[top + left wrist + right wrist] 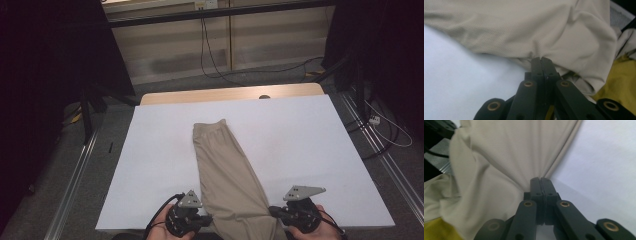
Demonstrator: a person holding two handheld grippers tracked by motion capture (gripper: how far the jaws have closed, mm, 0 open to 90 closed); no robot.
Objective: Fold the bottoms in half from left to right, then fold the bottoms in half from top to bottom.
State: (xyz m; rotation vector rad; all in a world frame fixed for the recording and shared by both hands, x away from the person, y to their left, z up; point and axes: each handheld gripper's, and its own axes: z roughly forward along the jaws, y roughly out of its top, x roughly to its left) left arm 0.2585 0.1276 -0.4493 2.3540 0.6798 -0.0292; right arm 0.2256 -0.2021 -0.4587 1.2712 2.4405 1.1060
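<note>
1. Left tongs (206, 220) are clamped tight on the near left edge of the beige cloth (227, 170).
2. Right tongs (274, 212) pinch its near right edge the same way.
3. The cloth lies lengthwise down the middle of the white surface (310, 140), bunched at the near edge.

High cam looked forward and down over the white table (300, 145); both gripper cams sat close, facing the same beige garment (227, 170) from opposite edges.

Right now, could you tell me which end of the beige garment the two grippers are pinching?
The near end of the beige garment, at the table's front edge: left gripper and right gripper clamp its two corners. The narrower far end lies free mid-table.
</note>
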